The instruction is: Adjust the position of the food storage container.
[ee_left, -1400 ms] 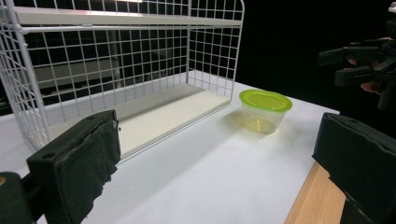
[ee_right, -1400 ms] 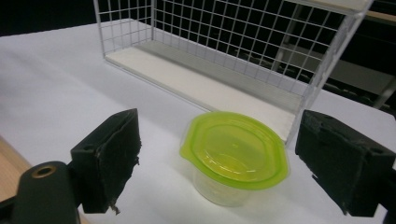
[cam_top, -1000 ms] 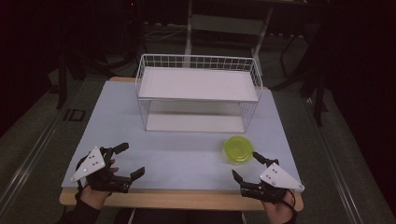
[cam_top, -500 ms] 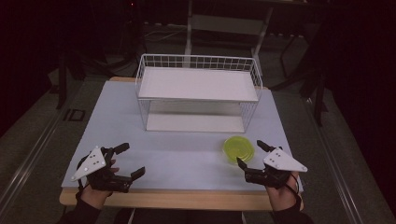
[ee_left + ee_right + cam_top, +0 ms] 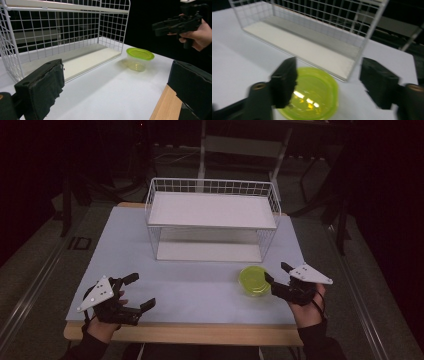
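Right gripper (image 5: 276,279) at the green tub (image 5: 254,280), left gripper (image 5: 136,292) idle.

Nearest us, we hold the left gripper over the front edge of the table (image 5: 200,295), jaws spread wide with nothing between them (its own view shows bare tabletop between the pads). To the right, we hold the right gripper just beside the green tub, which stands upright on the table near the front right corner of the wire rack (image 5: 212,220). Its jaws have just been closing and now stand partly open; one jaw hangs over the tub's rim, and no pad presses on it. Behind, the rack stands at mid-table, both shelves bare.
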